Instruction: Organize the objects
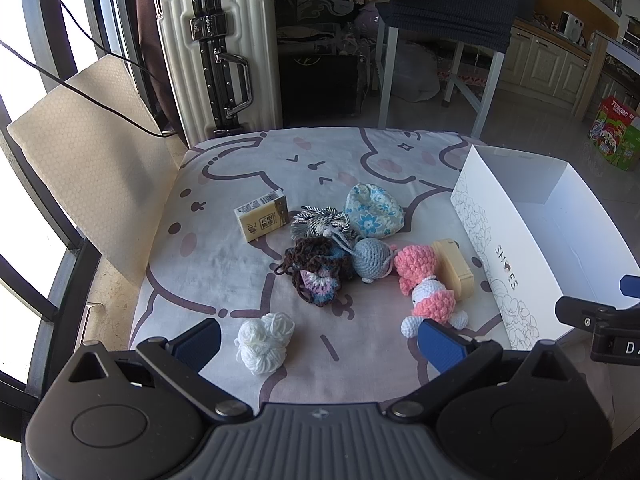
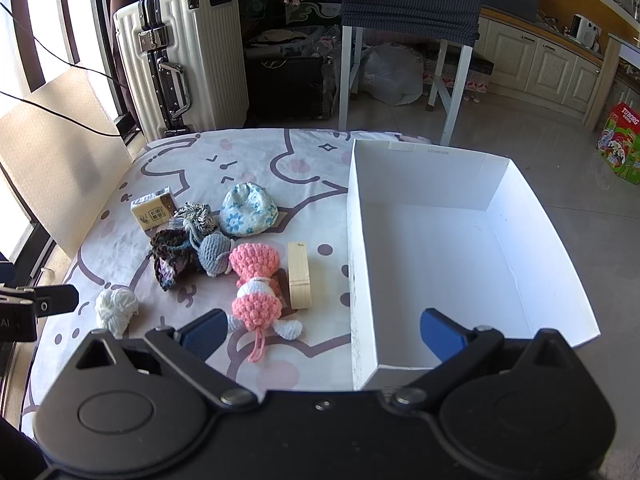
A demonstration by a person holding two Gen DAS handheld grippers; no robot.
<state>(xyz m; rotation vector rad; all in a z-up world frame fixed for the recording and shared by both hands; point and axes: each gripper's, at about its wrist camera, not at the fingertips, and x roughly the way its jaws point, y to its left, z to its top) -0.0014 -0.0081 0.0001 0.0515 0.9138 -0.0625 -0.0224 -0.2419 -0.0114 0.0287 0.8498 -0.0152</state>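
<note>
Left tongs [image 1: 318,342] wide, empty, hovering near the white yarn ball [image 1: 264,340]. Right tongs [image 2: 324,336] wide, empty, over the near edge of the white shoe box [image 2: 496,184]. Box interior bare. Pink crochet doll [image 2: 256,284], wooden block [image 2: 299,276], tissue pack [image 2: 154,211], floral pouch [image 2: 248,210] all on the cloth-covered desk [image 2: 280,160]. Judgement: nothing sorted yet; every item remains.

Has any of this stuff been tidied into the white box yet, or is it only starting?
Only starting. The white box holds nothing. Neither the left tool nor the right tool grips anything; both are open. Everything is left on the cloth: the white yarn, pink doll, wooden block, flowered pouch, tissue pack and the other knitted pieces.
</note>
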